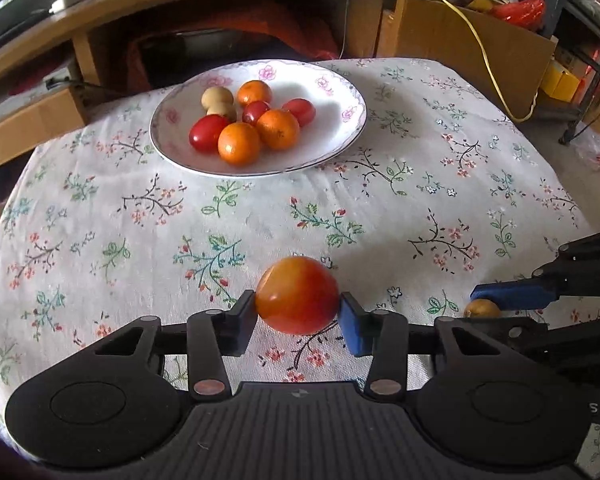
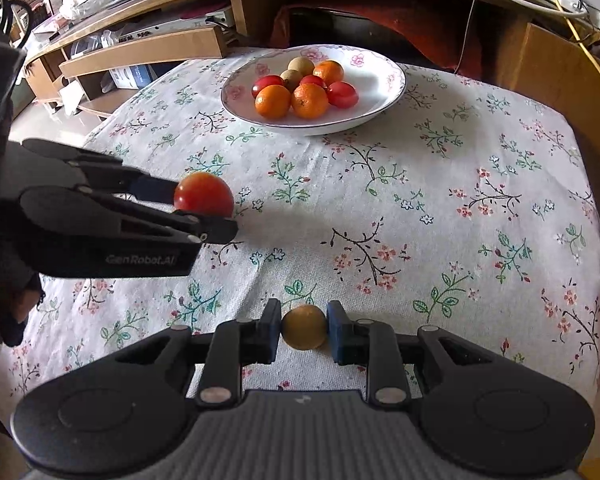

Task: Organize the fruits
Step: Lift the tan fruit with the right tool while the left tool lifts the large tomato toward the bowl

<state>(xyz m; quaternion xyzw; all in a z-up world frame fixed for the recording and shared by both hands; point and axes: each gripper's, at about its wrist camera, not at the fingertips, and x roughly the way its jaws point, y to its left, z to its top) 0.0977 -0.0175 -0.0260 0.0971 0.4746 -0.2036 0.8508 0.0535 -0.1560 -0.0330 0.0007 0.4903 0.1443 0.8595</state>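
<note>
Your left claw (image 1: 298, 312) pinches the tomato (image 1: 297, 301), your right claw (image 2: 303, 330) the small brown fruit (image 2: 304, 327). Both are round and smooth; squeeze unevenly and either may slip out before reaching the far plate (image 1: 340, 136).

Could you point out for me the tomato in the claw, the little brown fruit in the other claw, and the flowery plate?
tomato (image 1: 298, 300): left wrist view, middle of its skin.
small brown fruit (image 2: 304, 327): right wrist view, its centre.
plate (image 1: 340, 92): left wrist view, bare patterned rim.
</note>
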